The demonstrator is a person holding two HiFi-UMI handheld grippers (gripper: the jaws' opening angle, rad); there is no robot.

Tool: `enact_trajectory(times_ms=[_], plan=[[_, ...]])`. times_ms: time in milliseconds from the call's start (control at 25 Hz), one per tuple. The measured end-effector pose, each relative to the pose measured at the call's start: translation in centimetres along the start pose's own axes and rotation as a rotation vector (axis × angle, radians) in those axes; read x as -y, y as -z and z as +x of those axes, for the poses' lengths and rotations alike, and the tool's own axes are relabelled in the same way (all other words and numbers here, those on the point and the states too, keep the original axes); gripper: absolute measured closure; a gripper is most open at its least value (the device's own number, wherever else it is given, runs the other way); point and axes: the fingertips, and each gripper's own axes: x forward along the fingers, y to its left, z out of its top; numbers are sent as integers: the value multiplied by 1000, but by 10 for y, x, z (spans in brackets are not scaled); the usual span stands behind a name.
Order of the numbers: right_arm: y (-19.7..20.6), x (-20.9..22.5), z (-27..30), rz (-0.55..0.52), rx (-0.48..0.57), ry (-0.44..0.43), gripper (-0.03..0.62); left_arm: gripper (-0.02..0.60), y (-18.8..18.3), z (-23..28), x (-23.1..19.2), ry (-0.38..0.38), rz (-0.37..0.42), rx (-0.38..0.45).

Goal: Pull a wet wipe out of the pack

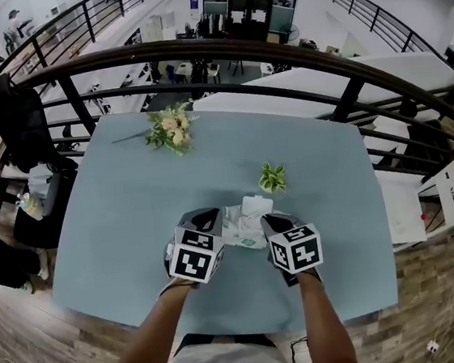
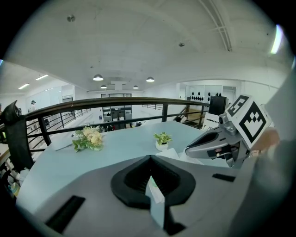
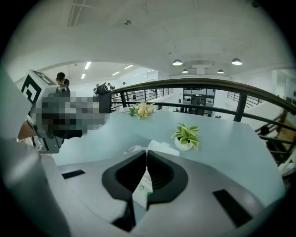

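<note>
The wet wipe pack (image 1: 240,225) lies on the pale blue table (image 1: 134,228), near its front edge, with a white flap (image 1: 256,206) standing up at its far side. My left gripper (image 1: 212,217) is at the pack's left end, shut on a thin pale strip of its edge (image 2: 156,198). At the pack's right end my right gripper (image 1: 267,222) is shut on a white piece with green print (image 3: 140,189). The jaws of my left gripper (image 2: 150,159) and my right gripper (image 3: 146,153) hide most of the pack in the gripper views.
A small potted plant (image 1: 272,178) stands just beyond the pack. A flower bouquet (image 1: 171,130) lies at the table's far edge, in front of a dark railing (image 1: 220,51). A white chair (image 1: 448,192) stands right of the table.
</note>
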Motion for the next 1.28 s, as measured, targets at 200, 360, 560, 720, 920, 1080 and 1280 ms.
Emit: enact_trajectory(times_ms=[200,360,560,720,920,1080,1280], plan=[[-5,1,-2,0,13,8,580,589,-7,0,1,3,10,13],[-9,4,-5,2,22,18,580,589,-10,1,3,8,12,15],[-17,7,-9,-5,41,28,580,589,-16,3,6,13,20,25],[-21,10,-11,-10,49,35,580,589,-20,5,7,17,23,36],[-26,12,-13,-16,58,44,580,589,-24,5,7,18,27,43],[-33,12,-16,-23,73,50,580,589,-32,3,5,16,32,58],[-41,15,-23,-8,98,61,580,589,-38,0,8,18,35,66]])
